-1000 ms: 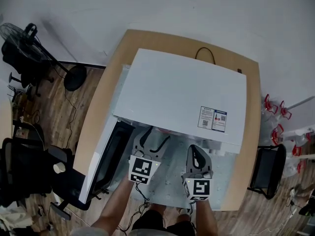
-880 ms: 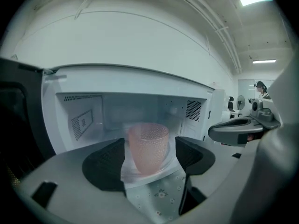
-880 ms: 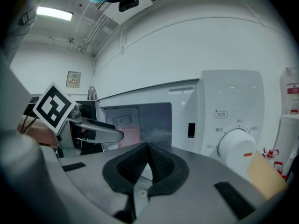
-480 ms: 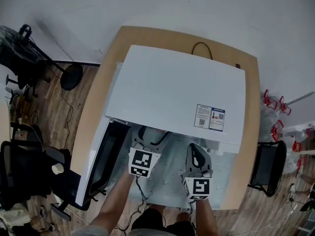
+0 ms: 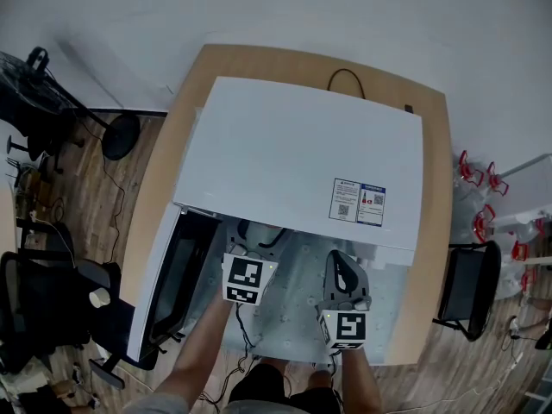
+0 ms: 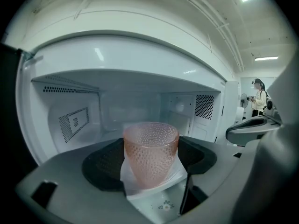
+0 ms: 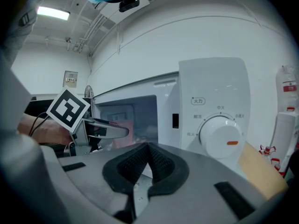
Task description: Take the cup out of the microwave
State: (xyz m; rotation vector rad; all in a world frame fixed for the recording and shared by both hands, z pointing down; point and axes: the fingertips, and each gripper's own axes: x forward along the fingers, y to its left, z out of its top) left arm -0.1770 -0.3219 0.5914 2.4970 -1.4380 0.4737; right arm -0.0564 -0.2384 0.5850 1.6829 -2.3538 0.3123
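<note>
A pink dimpled glass cup (image 6: 150,153) stands upright on a white sheet at the front of the open white microwave (image 5: 293,153). In the left gripper view the cup is between the two black pads of my left gripper (image 6: 150,160), whose jaws stand wide open around it. In the head view the left gripper (image 5: 257,235) reaches under the microwave's front edge, and the cup is hidden there. My right gripper (image 5: 341,267) hovers in front of the control panel with its jaws shut on nothing; its pads (image 7: 161,164) meet in a V.
The microwave door (image 5: 172,279) hangs open to the left. A white dial (image 7: 223,136) is on the panel at right. A floral mat (image 5: 289,322) covers the wooden table (image 5: 440,231) in front. A black chair (image 5: 52,291) and a fan stand left; a person (image 6: 258,97) stands far off.
My left gripper has pushed forward, deeper under the microwave's front edge. The right gripper has stayed where it was.
</note>
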